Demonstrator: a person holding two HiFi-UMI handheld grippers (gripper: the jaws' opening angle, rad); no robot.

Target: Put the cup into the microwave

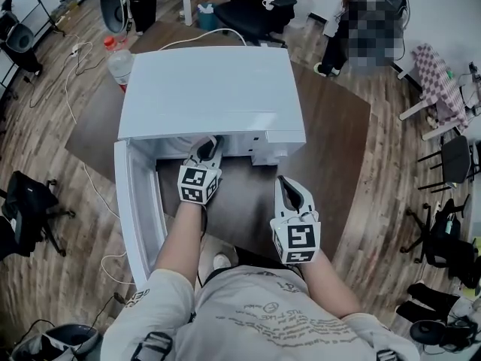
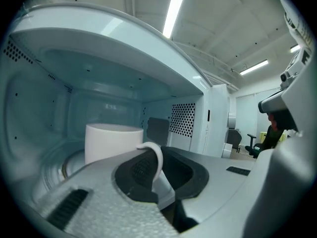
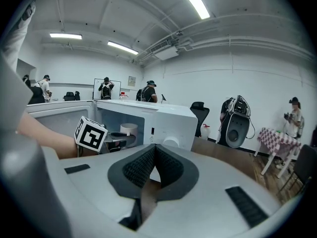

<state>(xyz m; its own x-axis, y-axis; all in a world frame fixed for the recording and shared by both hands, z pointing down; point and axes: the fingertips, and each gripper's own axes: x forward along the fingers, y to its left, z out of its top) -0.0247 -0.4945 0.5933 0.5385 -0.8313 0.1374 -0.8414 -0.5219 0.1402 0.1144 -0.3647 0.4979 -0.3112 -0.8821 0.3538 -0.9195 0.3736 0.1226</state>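
The white microwave (image 1: 214, 89) stands on a brown table (image 1: 334, 149) with its door (image 1: 135, 201) swung open to the left. My left gripper (image 1: 208, 145) reaches into the oven's opening. In the left gripper view, the white cup (image 2: 111, 143) is inside the cavity over the turntable, and my left gripper (image 2: 157, 163) is shut on its handle. My right gripper (image 1: 288, 189) hovers in front of the microwave's control side, shut with nothing in it. The right gripper view shows that gripper (image 3: 154, 163) with its pads together, and the cup (image 3: 129, 129) in the cavity beyond.
A plastic bottle (image 1: 119, 60) stands at the table's far left corner. Behind the table are an office chair (image 1: 263, 6) and a person (image 1: 342, 28). Cables run over the wooden floor on the left. A checked-cloth stand (image 1: 440, 74) is at right.
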